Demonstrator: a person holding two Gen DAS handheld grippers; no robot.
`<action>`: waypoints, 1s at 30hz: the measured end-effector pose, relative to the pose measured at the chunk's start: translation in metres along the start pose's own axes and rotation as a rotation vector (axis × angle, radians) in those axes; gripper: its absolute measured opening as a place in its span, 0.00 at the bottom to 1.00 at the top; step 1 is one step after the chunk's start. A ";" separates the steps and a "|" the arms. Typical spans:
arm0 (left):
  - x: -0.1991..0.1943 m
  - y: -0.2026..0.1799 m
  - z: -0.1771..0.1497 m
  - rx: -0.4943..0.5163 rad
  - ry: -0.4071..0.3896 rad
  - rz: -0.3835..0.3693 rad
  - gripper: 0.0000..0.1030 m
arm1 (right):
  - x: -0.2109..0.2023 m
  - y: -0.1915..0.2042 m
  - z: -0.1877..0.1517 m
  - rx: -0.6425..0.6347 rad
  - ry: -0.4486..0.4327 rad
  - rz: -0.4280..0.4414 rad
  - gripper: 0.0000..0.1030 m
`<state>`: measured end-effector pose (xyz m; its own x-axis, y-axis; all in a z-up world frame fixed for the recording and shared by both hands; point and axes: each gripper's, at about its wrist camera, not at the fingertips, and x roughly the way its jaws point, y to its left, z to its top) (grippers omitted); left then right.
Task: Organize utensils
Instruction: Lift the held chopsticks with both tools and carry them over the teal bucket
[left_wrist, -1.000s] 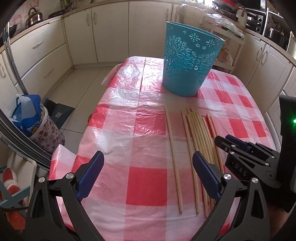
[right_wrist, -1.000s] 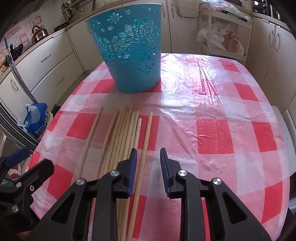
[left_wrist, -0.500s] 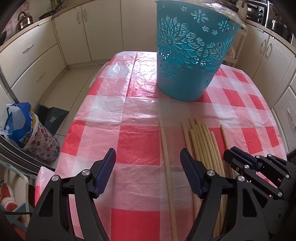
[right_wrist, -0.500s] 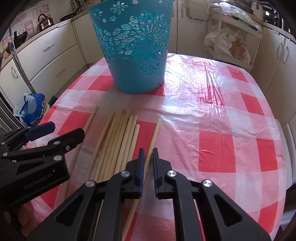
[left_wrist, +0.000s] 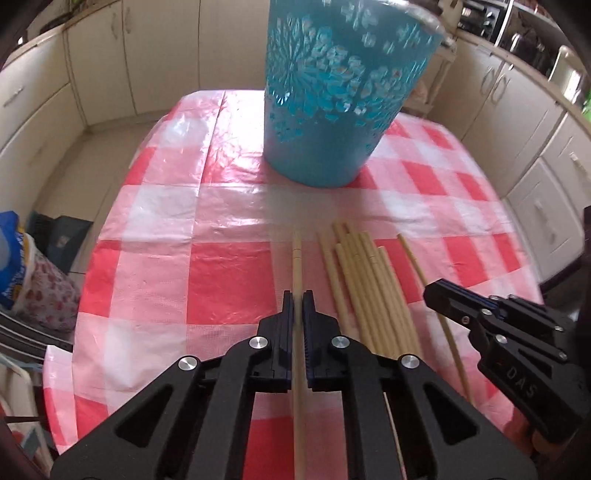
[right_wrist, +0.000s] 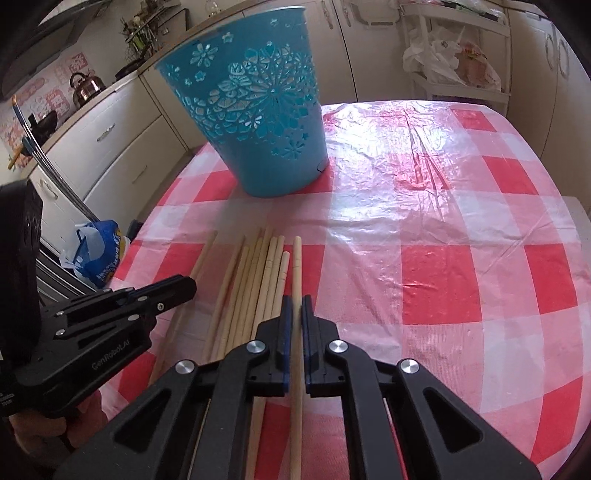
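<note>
Left gripper (left_wrist: 297, 301): you have it closed on the leftmost stick (left_wrist: 297, 266), which lies apart from the others.
Right gripper (right_wrist: 296, 304): you have it closed on the rightmost stick (right_wrist: 296, 266), just beside the bundle.
Stick bundle (right_wrist: 255, 280): lies flat on the bench (right_wrist: 443, 229) between your two grippers, tips pointing toward the bin.
Bench cover: red-and-white checked plastic.
Blue bin (right_wrist: 255, 122): stands upright on the bench beyond the stick tips, apart from them.

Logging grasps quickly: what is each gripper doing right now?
Left gripper: shut on the leftmost wooden stick.
Right gripper: shut on the rightmost wooden stick.
</note>
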<state>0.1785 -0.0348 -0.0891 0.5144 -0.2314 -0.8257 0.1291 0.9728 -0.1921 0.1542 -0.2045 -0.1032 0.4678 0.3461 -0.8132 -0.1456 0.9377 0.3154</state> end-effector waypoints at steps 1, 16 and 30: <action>-0.006 0.000 -0.002 -0.006 -0.018 -0.034 0.05 | -0.004 -0.001 0.000 0.016 -0.010 0.016 0.06; -0.103 0.004 0.022 -0.048 -0.309 -0.252 0.05 | -0.079 0.011 0.040 0.082 -0.273 0.196 0.06; -0.151 -0.007 0.159 -0.049 -0.705 -0.197 0.05 | -0.104 0.046 0.187 0.065 -0.671 0.184 0.06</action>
<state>0.2350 -0.0082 0.1212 0.9109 -0.3357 -0.2398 0.2455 0.9082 -0.3389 0.2621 -0.2033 0.0877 0.8812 0.3863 -0.2726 -0.2309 0.8548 0.4647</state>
